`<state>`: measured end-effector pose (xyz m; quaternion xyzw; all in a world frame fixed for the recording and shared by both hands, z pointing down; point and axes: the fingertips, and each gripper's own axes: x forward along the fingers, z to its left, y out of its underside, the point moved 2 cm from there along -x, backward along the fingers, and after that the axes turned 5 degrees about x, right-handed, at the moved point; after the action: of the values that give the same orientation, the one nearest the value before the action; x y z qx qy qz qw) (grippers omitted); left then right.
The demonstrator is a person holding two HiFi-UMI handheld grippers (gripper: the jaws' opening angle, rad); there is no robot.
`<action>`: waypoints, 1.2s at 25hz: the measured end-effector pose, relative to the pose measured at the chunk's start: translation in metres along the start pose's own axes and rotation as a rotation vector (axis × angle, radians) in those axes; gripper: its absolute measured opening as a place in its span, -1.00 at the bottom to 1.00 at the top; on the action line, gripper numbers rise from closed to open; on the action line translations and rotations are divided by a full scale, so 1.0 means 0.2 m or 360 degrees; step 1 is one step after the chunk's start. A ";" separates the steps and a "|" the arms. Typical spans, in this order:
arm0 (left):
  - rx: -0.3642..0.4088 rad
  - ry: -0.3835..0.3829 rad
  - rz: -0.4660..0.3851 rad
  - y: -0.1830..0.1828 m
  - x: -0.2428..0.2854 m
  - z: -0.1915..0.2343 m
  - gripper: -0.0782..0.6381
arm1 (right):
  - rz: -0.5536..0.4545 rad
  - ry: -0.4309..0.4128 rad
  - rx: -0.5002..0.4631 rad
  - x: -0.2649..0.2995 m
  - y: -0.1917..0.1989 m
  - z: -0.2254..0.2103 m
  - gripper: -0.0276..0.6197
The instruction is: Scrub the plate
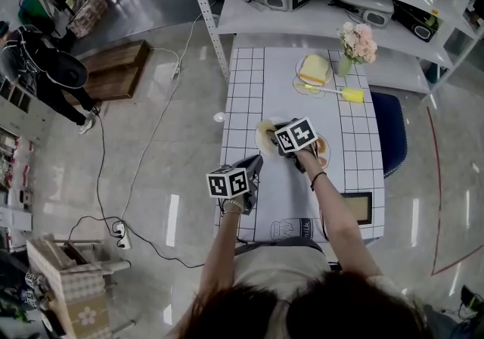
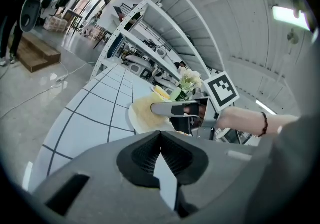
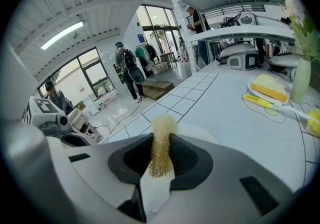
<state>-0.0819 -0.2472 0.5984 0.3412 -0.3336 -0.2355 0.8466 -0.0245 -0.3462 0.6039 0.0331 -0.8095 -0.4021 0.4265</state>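
On the white grid-cloth table (image 1: 249, 88) is a white plate (image 1: 265, 133) with a yellowish face. It also shows ahead in the left gripper view (image 2: 142, 113). My left gripper (image 1: 257, 161) (image 2: 160, 135) is shut, and the plate's near rim runs into its jaws. My right gripper (image 1: 277, 135) (image 3: 161, 135) is shut on a golden mesh scourer (image 3: 161, 143) and hovers over the plate's face (image 3: 197, 132). From the left gripper view the right gripper (image 2: 180, 112) lies across the plate. Whether the scourer touches the plate is hidden.
A second plate (image 1: 323, 150) lies under my right wrist. Further back are a yellow sponge on a dish (image 1: 314, 69), a yellow brush (image 1: 342, 93) and a vase of flowers (image 1: 355, 46). A blue chair (image 1: 389, 129) stands right; a shelf rack (image 1: 302, 16) behind. A person (image 1: 45, 73) stands far left.
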 end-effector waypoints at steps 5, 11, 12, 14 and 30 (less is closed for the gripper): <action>0.0088 -0.0035 -0.0055 -0.03 -0.02 -0.01 -0.75 | -0.0170 -0.0091 -0.0057 -0.05 0.00 0.05 -0.69; 0.0136 -0.0010 -0.0141 -0.06 -0.05 -0.04 -0.75 | -0.0342 -0.0177 -0.0085 -0.16 0.03 0.10 -0.69; 0.0149 -0.0001 -0.0159 -0.06 -0.06 -0.04 -0.75 | -0.0377 -0.0195 -0.0097 -0.18 0.04 0.11 -0.69; 0.0175 0.0014 -0.0205 -0.08 -0.08 -0.05 -0.75 | -0.0442 -0.0229 -0.0115 -0.22 0.05 0.13 -0.69; 0.0387 0.0022 -0.0343 -0.13 -0.16 -0.14 -0.75 | -0.0815 -0.0415 -0.0160 -0.45 0.05 0.30 -0.69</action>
<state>-0.0876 -0.2331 0.5512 0.4766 -0.3154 -0.2806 0.7711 -0.0073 -0.2668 0.5313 0.1632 -0.8019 -0.5371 0.2044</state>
